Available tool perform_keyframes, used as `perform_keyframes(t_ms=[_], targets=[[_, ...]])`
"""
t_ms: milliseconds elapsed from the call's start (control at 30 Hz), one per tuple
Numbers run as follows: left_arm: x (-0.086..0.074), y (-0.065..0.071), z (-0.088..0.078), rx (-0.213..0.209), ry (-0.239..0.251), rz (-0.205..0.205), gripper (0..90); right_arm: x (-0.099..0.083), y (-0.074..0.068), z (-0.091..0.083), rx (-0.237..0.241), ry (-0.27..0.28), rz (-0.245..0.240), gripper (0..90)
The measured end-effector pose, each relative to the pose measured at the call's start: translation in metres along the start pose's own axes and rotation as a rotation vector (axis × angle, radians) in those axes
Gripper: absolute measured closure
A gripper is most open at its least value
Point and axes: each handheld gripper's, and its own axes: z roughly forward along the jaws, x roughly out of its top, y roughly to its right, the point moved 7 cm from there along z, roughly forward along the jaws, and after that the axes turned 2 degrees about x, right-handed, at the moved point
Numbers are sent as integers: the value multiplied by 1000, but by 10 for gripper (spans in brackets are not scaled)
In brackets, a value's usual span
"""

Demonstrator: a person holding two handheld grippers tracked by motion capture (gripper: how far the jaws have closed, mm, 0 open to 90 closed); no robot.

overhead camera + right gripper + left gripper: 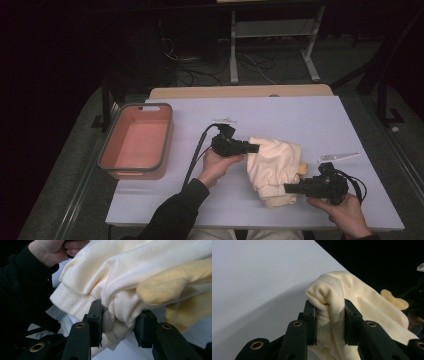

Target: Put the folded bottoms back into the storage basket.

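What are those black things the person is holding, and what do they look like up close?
They are two hand-held tools, each ending in a two-jaw claw. The left claw and right claw are matt black, with flat rectangular pads on jointed bars fixed by brass-coloured rivets. A black cable trails from the left one and another loops behind the right. The person wears a dark long sleeve on the left arm.
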Motion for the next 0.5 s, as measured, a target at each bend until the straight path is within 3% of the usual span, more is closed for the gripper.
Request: perform_keyframes(t_ms=[500], targets=[[15,4,-24,7,64,-2,687,21,-16,0,9,13,-64,616]])
